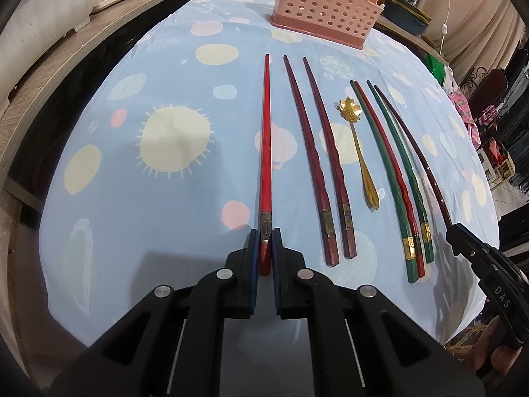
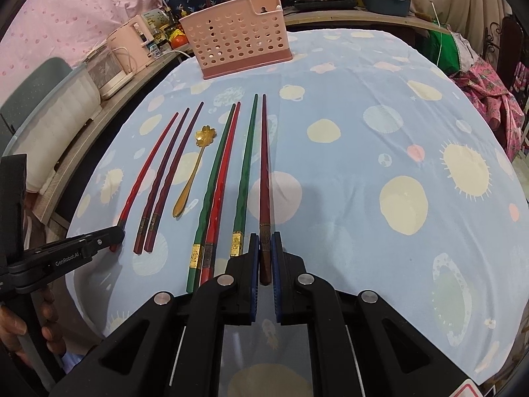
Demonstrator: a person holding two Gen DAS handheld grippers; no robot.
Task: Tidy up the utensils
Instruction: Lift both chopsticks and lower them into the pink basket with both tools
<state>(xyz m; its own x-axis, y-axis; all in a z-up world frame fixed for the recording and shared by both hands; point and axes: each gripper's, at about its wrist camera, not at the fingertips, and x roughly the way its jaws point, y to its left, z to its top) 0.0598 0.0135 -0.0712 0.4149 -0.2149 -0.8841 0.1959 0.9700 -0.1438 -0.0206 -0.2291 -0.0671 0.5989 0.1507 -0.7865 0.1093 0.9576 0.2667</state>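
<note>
The left gripper [image 1: 265,235] is clamped on the butt of the bright red chopstick [image 1: 265,139], and the right gripper [image 2: 264,240] likewise on the dark brown chopstick [image 2: 264,165]. Each stick runs straight ahead of its gripper toward the pink perforated holder [image 2: 236,38], which stands well ahead near the desk's [image 2: 380,231] far edge. The cloth between looks clear, though whether either stick has left it is hard to tell.
</note>
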